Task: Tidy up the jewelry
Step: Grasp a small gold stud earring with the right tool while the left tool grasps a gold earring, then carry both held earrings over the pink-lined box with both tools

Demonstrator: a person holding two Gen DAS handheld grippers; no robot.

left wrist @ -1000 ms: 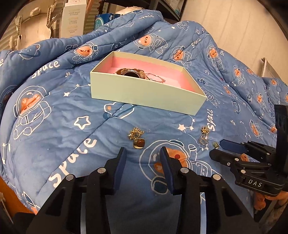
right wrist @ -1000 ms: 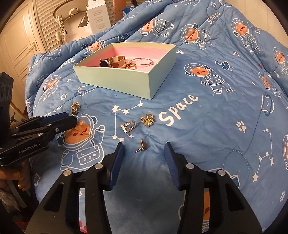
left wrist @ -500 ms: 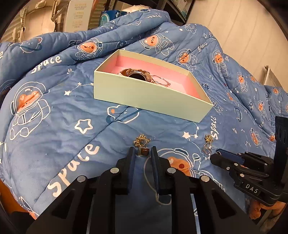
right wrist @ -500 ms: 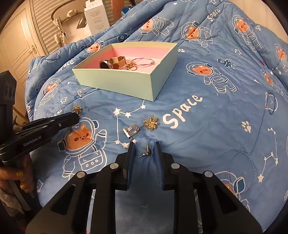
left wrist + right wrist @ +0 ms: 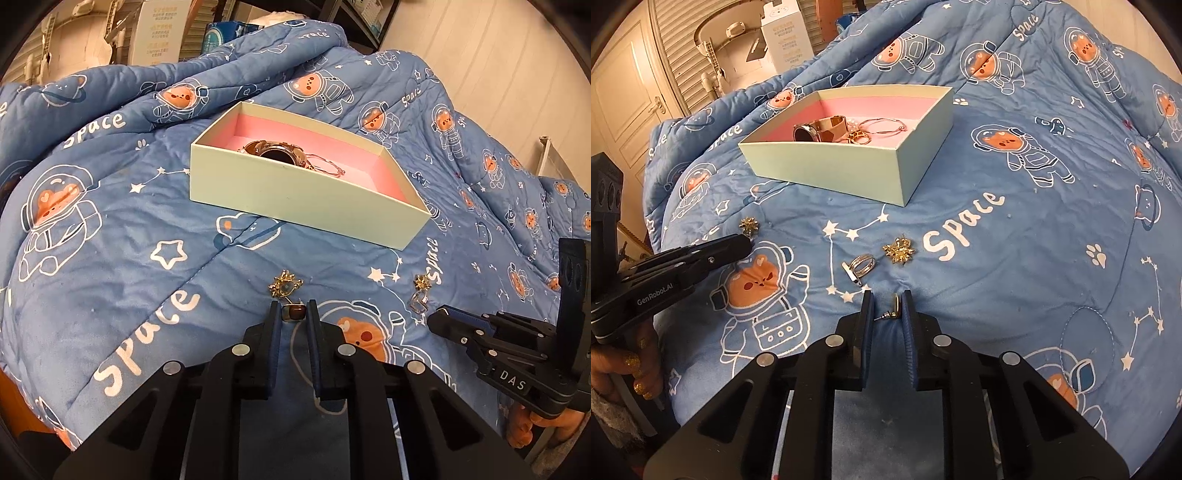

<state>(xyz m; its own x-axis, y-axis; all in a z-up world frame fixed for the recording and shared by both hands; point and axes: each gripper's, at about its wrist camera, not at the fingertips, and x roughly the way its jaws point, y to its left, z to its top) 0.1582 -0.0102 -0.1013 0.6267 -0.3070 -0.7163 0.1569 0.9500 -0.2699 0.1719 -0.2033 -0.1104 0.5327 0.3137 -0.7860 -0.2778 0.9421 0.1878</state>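
Note:
A pale green box (image 5: 295, 199) with pink lining lies on the blue quilt and holds a watch (image 5: 277, 152) and hoops (image 5: 882, 125). My left gripper (image 5: 293, 313) is shut on a brown-stone ring (image 5: 293, 312); a gold star earring (image 5: 284, 287) lies just beyond it. My right gripper (image 5: 887, 308) is shut on a small gold stud earring (image 5: 892, 310). A silver ring (image 5: 860, 266) and a gold star earring (image 5: 899, 251) lie ahead of it. Another star earring (image 5: 749, 224) lies by the left gripper's tip.
The space-print quilt (image 5: 110, 229) covers the bed and rises in folds behind the box. White cartons (image 5: 786, 33) and a door (image 5: 631, 99) stand beyond the bed. A wall (image 5: 498, 55) runs along the far side.
Both grippers moved forward and down and closed. The left one closed on the brown-stone ring, the right one on the gold stud earring.

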